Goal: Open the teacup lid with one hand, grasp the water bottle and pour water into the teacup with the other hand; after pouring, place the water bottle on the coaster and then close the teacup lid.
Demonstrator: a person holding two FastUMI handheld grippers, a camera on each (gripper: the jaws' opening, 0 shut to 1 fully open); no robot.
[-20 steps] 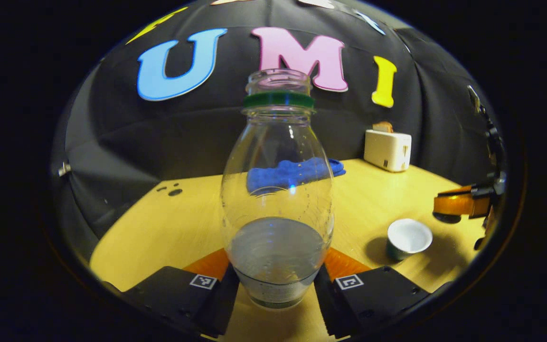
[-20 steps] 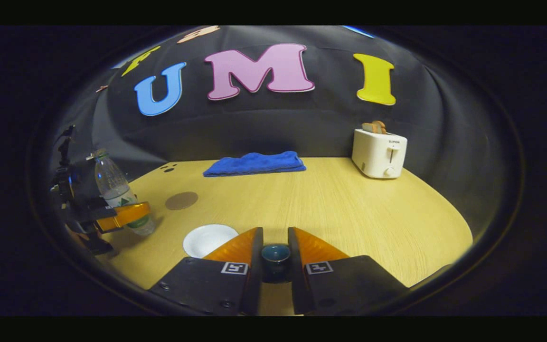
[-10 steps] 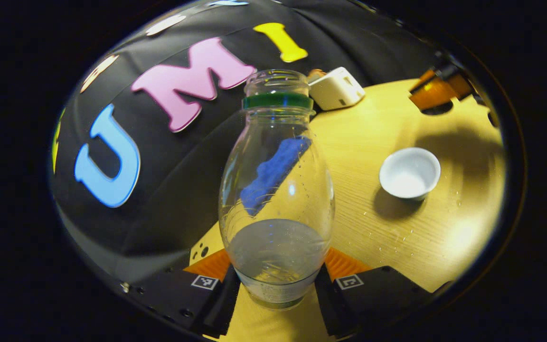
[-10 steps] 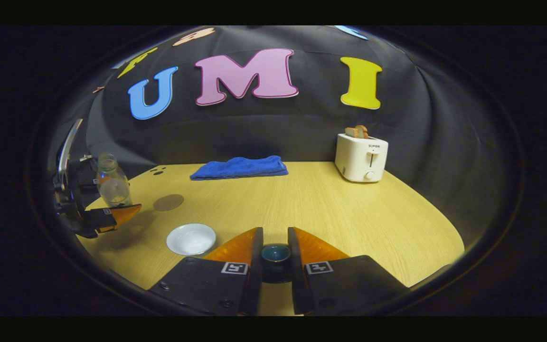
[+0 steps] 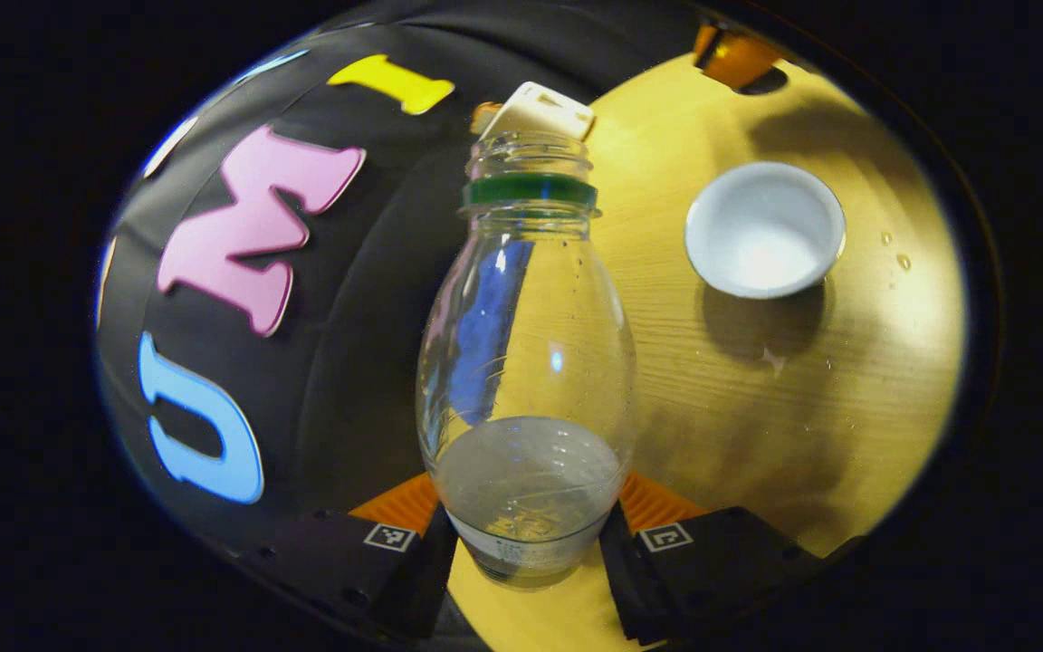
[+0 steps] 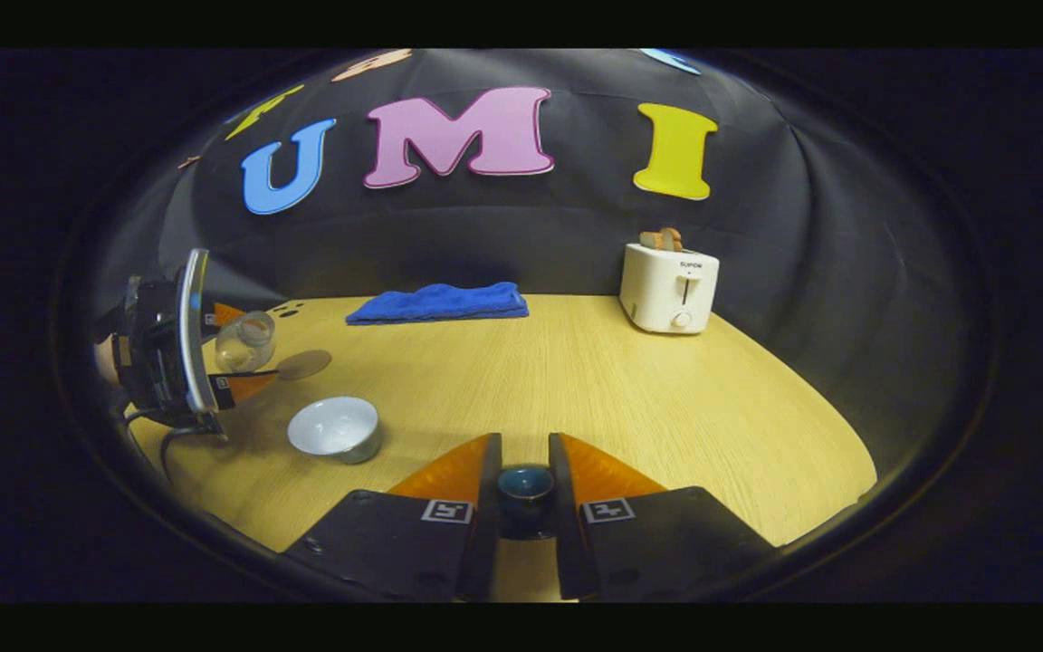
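While the left gripper [image 5: 529, 543] clamped the water bottle [image 5: 526, 362] low on its body, the bottle's long axis leaned over, its open mouth apparently short of the teacup [image 5: 764, 228]. The cup sat uncovered on the table [image 6: 594, 389], nearer that hand. The right gripper [image 6: 525, 493] was closed on the teacup lid [image 6: 525, 484], well aside.

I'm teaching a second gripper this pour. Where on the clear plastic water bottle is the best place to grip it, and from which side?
Grip the clear plastic water bottle low on its round body, from the side, one of the fingers on each flank, as the left gripper does. The narrow neck with its green ring stays free for pouring towards the white teacup.
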